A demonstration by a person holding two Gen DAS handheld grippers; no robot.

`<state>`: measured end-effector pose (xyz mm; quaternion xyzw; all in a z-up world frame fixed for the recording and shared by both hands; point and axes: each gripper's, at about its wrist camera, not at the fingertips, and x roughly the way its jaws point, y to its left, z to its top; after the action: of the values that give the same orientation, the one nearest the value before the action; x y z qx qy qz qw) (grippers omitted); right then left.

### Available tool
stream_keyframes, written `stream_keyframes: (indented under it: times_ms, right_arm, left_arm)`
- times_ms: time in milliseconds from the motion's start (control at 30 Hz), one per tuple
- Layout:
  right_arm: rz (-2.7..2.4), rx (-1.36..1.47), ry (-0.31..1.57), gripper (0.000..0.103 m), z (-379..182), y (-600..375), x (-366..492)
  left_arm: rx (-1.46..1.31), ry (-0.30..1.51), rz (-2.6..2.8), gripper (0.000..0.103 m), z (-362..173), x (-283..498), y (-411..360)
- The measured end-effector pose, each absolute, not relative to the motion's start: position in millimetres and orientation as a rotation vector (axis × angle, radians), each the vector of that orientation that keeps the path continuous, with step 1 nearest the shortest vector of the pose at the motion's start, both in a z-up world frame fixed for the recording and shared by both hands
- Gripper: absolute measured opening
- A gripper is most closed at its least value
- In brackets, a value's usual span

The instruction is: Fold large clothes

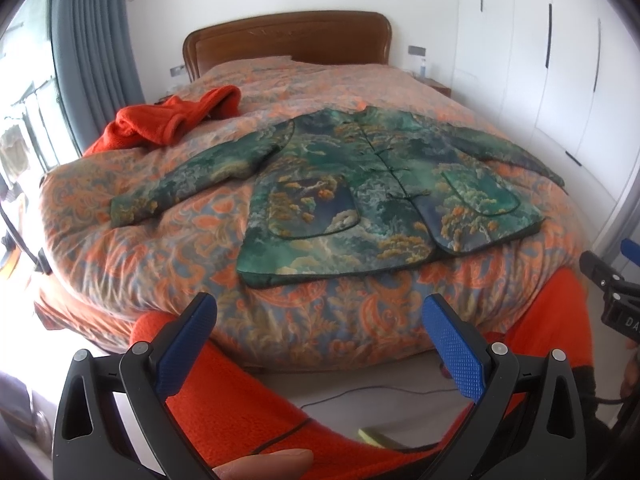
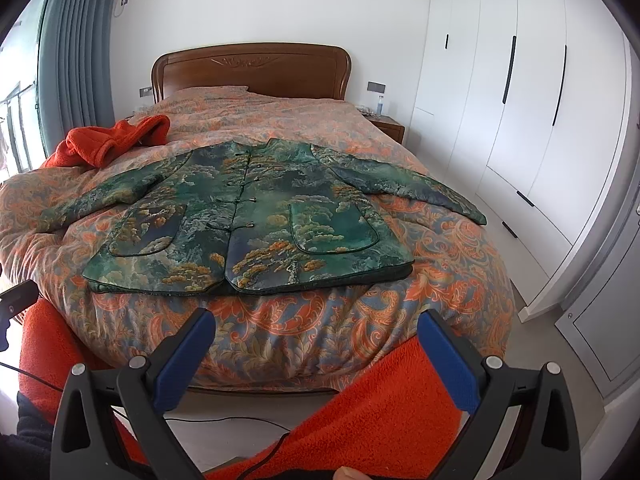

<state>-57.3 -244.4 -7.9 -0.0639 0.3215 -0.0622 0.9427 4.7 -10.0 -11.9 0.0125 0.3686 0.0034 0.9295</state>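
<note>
A green patterned jacket (image 1: 360, 192) lies flat and face up on the bed, sleeves spread to both sides, front buttoned; it also shows in the right wrist view (image 2: 256, 216). My left gripper (image 1: 320, 312) is open and empty, held off the foot of the bed, short of the jacket's hem. My right gripper (image 2: 316, 326) is open and empty, also in front of the bed's foot. The right gripper's body shows at the right edge of the left wrist view (image 1: 612, 288).
The bed (image 2: 360, 320) has an orange paisley duvet and a wooden headboard (image 2: 252, 68). An orange garment (image 1: 168, 120) is bunched at the bed's far left. Orange cloth (image 2: 380, 408) hangs below both grippers. White wardrobes (image 2: 520, 100) stand on the right, a curtain (image 2: 72, 52) on the left.
</note>
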Motion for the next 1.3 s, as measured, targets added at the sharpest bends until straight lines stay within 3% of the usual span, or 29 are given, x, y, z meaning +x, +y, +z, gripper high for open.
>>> stream_keyframes:
  times_ms: [700,1300]
  right_arm:
    - [-0.132,-0.118,0.687,0.103,-14,-250,-49]
    - [-0.169,-0.106,0.588,0.103,1,-267,-19]
  left_arm:
    - [0.036,0.77,0.009,0.103,-15,11,-13]
    - [0.029,0.762,0.048,0.103,-18,44,-6]
